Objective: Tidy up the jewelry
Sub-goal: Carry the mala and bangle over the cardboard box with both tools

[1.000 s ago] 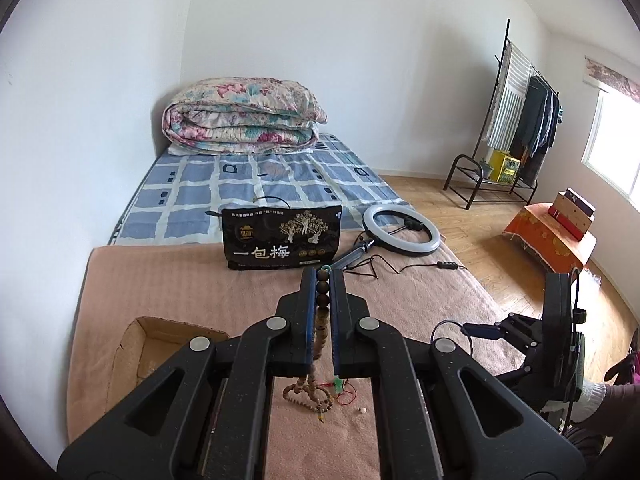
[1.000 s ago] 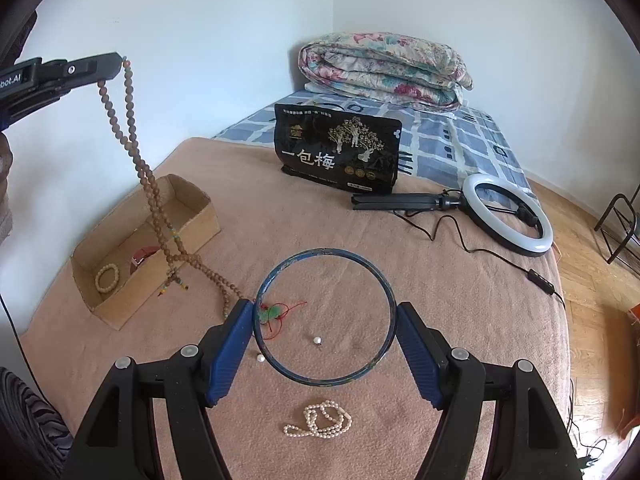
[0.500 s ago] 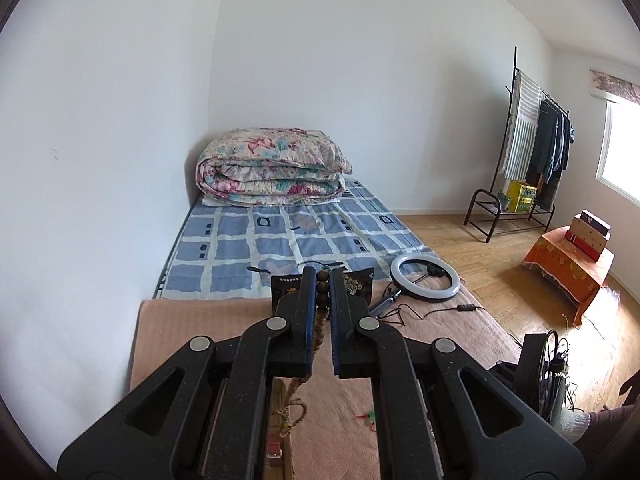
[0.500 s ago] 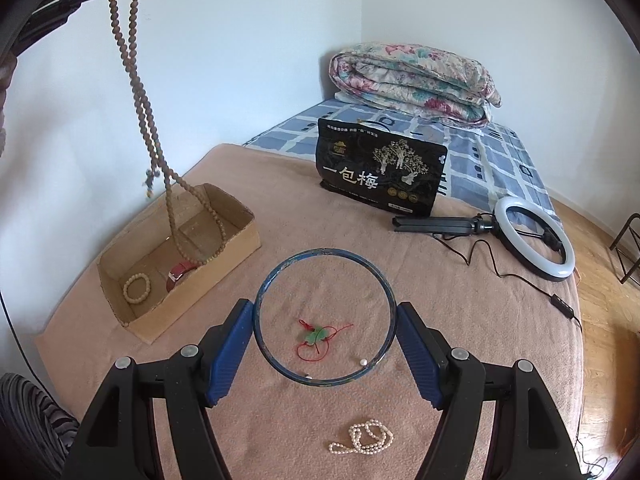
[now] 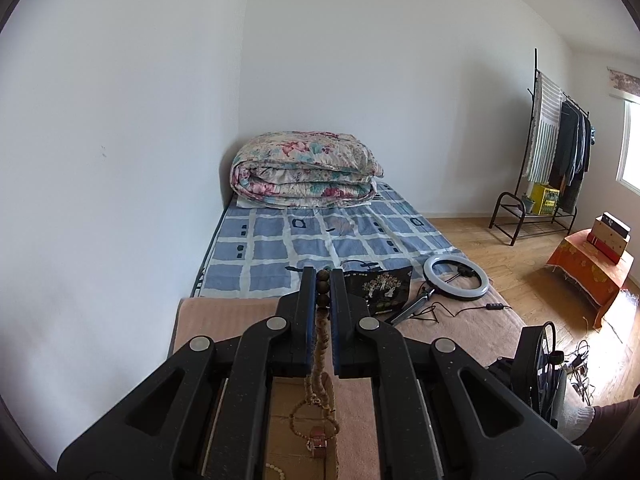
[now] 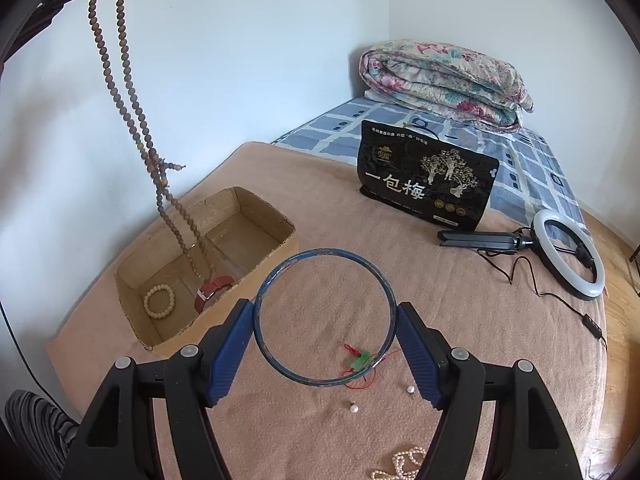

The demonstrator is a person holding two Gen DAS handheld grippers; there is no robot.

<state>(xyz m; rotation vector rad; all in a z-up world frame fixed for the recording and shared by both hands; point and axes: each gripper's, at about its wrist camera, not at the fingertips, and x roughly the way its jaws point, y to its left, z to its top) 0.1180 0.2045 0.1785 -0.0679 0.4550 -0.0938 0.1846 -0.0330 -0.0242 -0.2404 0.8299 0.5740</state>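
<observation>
My left gripper (image 5: 322, 280) is shut on a long brown bead necklace (image 5: 320, 360). It holds it high over the open cardboard box (image 6: 256, 204), and the lower loop hangs down into the box (image 6: 192, 240). A pale bead bracelet (image 6: 159, 301) and a red watch strap (image 6: 214, 288) lie in the box. My right gripper (image 6: 325, 316) is shut on a blue bangle (image 6: 280, 272), held above the pink blanket (image 6: 440, 280). Below it lie a red-and-green cord charm (image 6: 360, 362), two loose pearls (image 6: 353, 409) and a pearl string (image 6: 404, 462).
A black snack bag (image 6: 428, 180) stands at the blanket's far edge. A ring light (image 6: 568, 258) with its cable lies to the right. A folded floral quilt (image 6: 444, 76) sits at the bed's head. The wall is close on the left. A clothes rack (image 5: 556, 160) stands across the room.
My left gripper has lifted the bead necklace off the blanket and carried it left over the box, its loop now inside. My right gripper with the bangle has shifted slightly.
</observation>
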